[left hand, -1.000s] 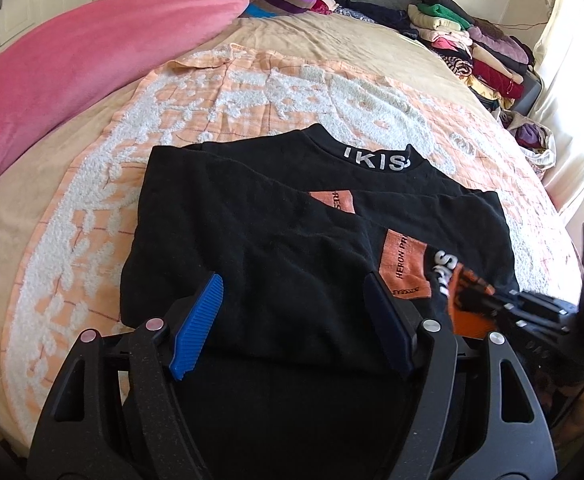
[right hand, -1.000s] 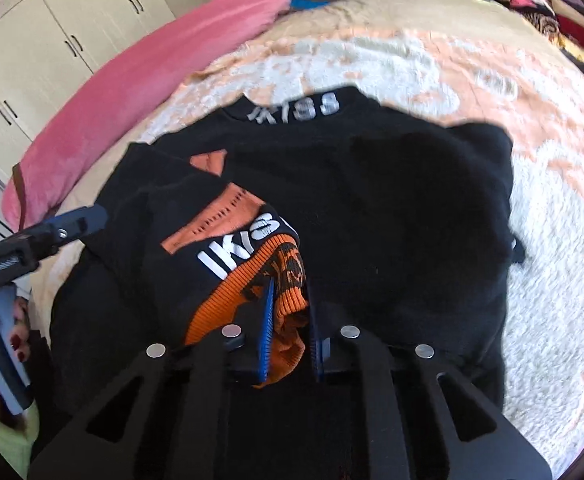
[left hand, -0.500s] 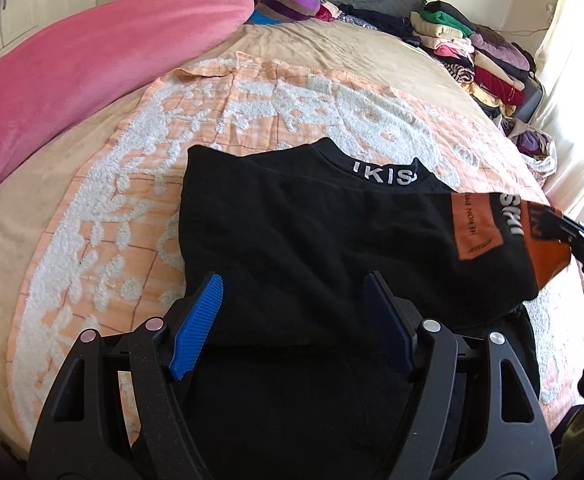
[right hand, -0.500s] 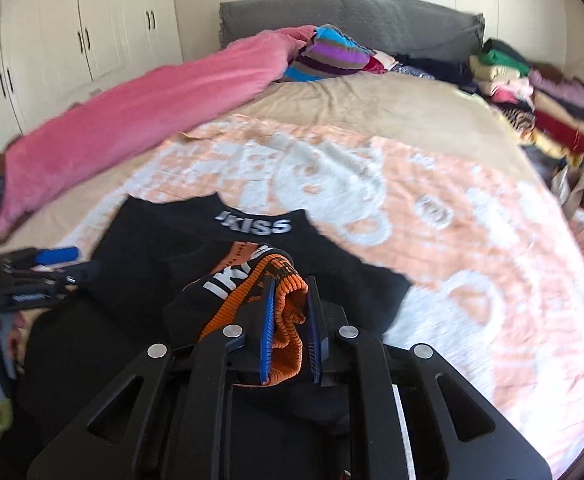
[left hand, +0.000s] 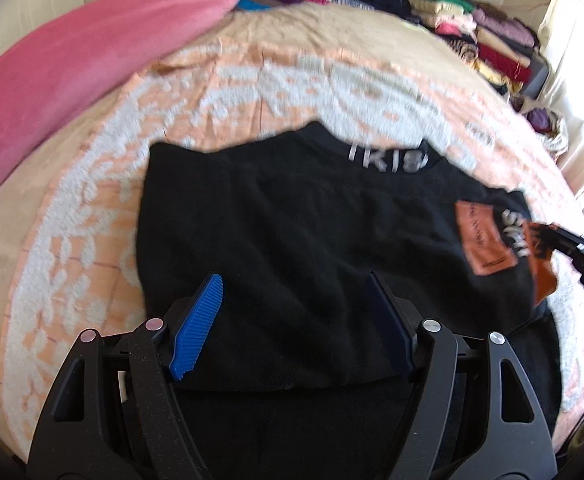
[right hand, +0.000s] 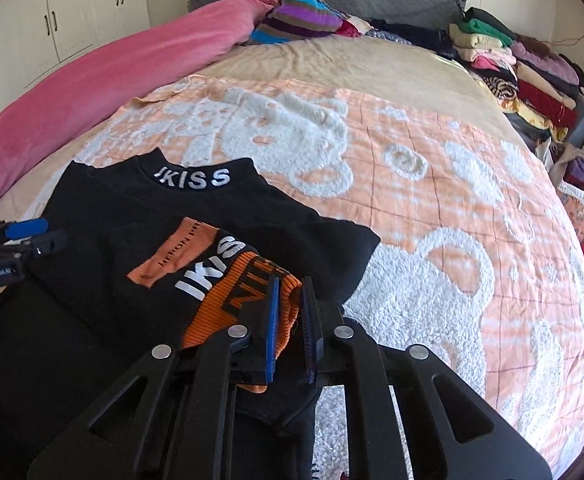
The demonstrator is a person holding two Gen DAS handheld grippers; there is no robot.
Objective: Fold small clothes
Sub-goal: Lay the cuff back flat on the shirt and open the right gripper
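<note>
Folding the sleeve: right gripper [right hand: 290,316] clenched on the orange cuff [right hand: 236,300] of the black sweater [right hand: 132,216] lying on the orange blanket [right hand: 432,184], left gripper [left hand: 292,320] released above the body, so lay the sleeve flat across the chest before letting go

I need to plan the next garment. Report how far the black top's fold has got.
Done: the black top lies flat on the orange blanket, collar away from the cameras. In hand: the right tongs are shut on the sleeve's orange cuff; the left tongs hover open over the body. Left: lay the sleeve, fold the body.
</note>
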